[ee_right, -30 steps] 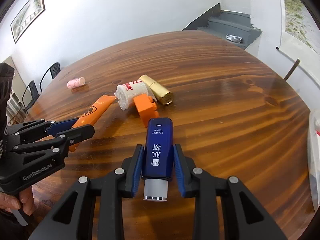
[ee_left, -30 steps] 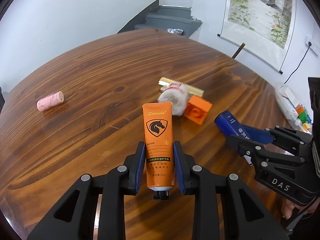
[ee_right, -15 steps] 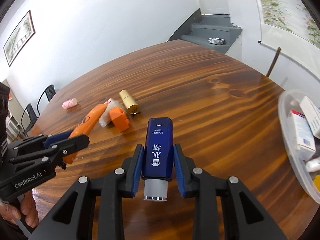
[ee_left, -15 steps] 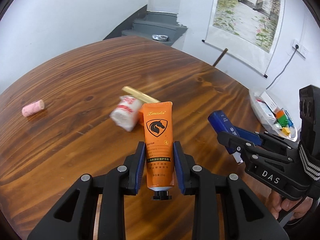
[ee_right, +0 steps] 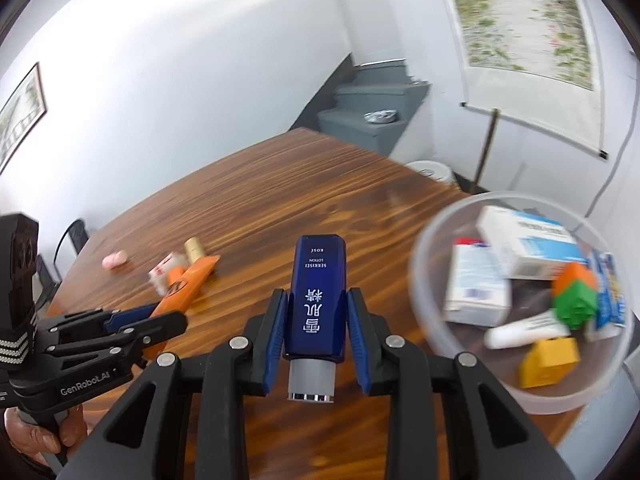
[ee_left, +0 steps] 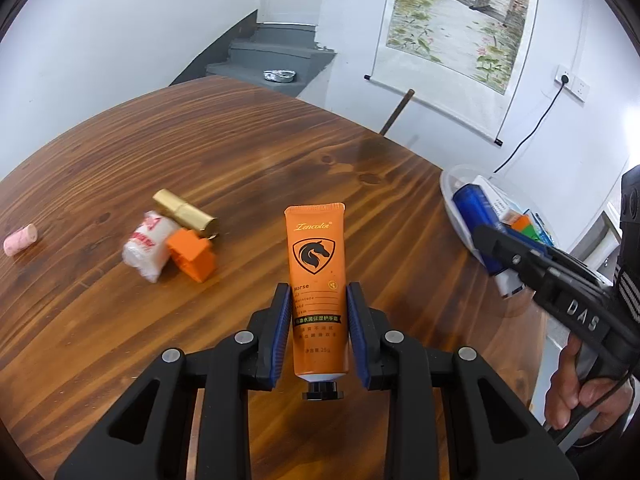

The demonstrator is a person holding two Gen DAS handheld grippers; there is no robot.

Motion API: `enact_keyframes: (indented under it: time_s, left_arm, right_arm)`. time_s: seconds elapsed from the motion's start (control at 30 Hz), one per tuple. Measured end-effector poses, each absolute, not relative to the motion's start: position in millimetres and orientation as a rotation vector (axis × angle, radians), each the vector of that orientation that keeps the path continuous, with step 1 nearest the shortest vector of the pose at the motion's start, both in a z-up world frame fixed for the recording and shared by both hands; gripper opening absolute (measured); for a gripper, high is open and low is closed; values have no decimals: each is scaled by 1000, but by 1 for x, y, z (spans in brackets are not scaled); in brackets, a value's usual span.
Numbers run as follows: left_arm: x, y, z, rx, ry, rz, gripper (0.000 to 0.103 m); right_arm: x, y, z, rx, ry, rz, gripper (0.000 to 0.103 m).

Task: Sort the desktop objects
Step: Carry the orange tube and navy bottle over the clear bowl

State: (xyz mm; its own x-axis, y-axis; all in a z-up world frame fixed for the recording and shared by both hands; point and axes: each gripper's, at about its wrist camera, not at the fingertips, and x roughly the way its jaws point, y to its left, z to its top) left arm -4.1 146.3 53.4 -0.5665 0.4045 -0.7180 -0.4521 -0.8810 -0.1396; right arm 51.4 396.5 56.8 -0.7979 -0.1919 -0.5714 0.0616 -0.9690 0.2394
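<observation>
Left wrist view, grip: the left gripper [ee_left: 318,332] pinches the orange tube [ee_left: 316,280] across its lower half; cap toward the camera, crimped end pointing away along the fingers.
Left wrist view, bowl: the clear bowl [ee_left: 450,196] lies ahead and to the right at the table's [ee_left: 240,152] edge; the right gripper [ee_left: 500,252] with its blue bottle [ee_left: 474,210] stands between, nearer the bowl.
Left wrist view, remainder: gold tube [ee_left: 186,212], white roll [ee_left: 148,240], orange block [ee_left: 192,254] and pink roll [ee_left: 20,239] lie off to the left.
Right wrist view, grip: the right gripper [ee_right: 316,334] clamps the blue bottle [ee_right: 318,296]; grey cap toward the camera, long axis along the fingers.
Right wrist view, bowl: its rim [ee_right: 424,240] sits just right of the fingertips; judged: the right hand drops first, with a short swing right.
</observation>
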Motion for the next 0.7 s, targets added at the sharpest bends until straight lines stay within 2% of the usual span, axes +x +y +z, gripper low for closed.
enact_keyframes:
  time_s: [0.7]
  left_arm:
    - [-1, 207, 53, -1074, 124, 2337, 30]
  right_arm:
    - [59, 503, 40, 1044, -510, -2950, 33]
